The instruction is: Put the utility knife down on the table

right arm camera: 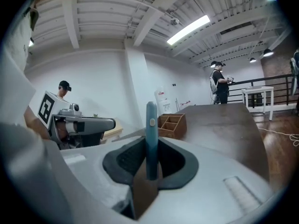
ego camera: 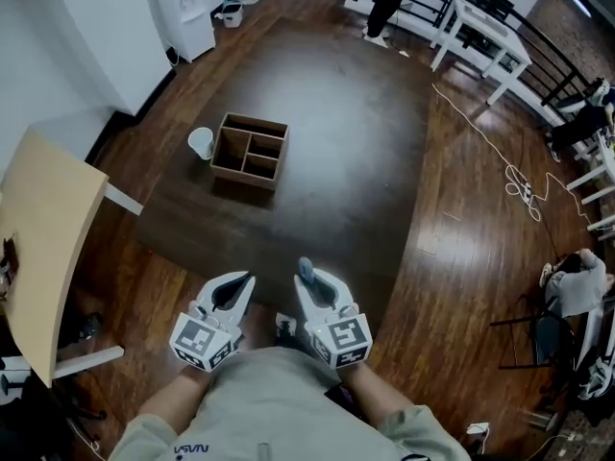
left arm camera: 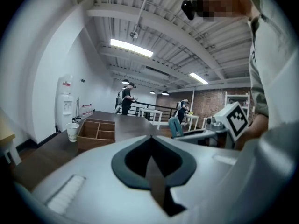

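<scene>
In the head view, the left gripper [ego camera: 242, 282] and right gripper [ego camera: 307, 279] hang at the near edge of the dark table [ego camera: 346, 133]. A wooden box [ego camera: 250, 150] sits farther off, with a white cup [ego camera: 201, 143] just beside it.

The left gripper view shows that gripper's jaws together, with nothing between them.

The right gripper view shows the jaws clamped on the blue utility knife [right arm camera: 151, 129], which stands upright, off the table.

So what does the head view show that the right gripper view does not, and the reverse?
Only the head view: the paper cup beside the wooden box, and the marker cube on the right gripper. Only the right gripper view: the ceiling lights and the beams overhead. Both: the dark table, the box, the left gripper, and the blue utility knife clamped between the right gripper's jaws.
</scene>
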Available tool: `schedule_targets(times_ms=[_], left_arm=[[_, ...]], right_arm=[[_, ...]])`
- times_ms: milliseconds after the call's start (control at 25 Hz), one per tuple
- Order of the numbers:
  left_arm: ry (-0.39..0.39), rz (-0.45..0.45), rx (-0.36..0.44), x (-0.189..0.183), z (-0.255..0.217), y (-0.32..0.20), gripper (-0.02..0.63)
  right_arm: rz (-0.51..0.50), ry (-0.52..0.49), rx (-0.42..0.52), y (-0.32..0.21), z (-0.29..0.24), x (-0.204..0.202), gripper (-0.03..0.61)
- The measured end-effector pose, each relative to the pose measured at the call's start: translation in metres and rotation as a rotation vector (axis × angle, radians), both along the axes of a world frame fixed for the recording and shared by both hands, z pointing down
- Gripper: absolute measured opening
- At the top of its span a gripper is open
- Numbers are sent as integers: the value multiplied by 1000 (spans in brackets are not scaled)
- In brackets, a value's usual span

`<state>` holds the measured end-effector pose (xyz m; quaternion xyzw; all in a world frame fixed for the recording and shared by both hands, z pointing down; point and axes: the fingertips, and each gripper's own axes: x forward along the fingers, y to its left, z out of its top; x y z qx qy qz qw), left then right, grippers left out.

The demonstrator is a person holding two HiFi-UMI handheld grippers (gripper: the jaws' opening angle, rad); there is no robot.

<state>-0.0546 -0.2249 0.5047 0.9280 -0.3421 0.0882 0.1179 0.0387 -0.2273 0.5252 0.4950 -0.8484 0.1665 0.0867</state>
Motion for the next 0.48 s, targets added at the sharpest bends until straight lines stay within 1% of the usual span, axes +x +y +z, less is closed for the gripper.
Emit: schedule_targets(times_ms=[200,320,480], left_arm=[[-56,48,-37,37,27,-40,-4],[-80,68,-77,54,45,-55,-3],[-134,120,-120,71,69,-63,-3]], right_arm=[[40,24,-87,-42,41,34,75],[64,67,-121,-60,65,52,75],[74,141,-155,-77,98,69,75]])
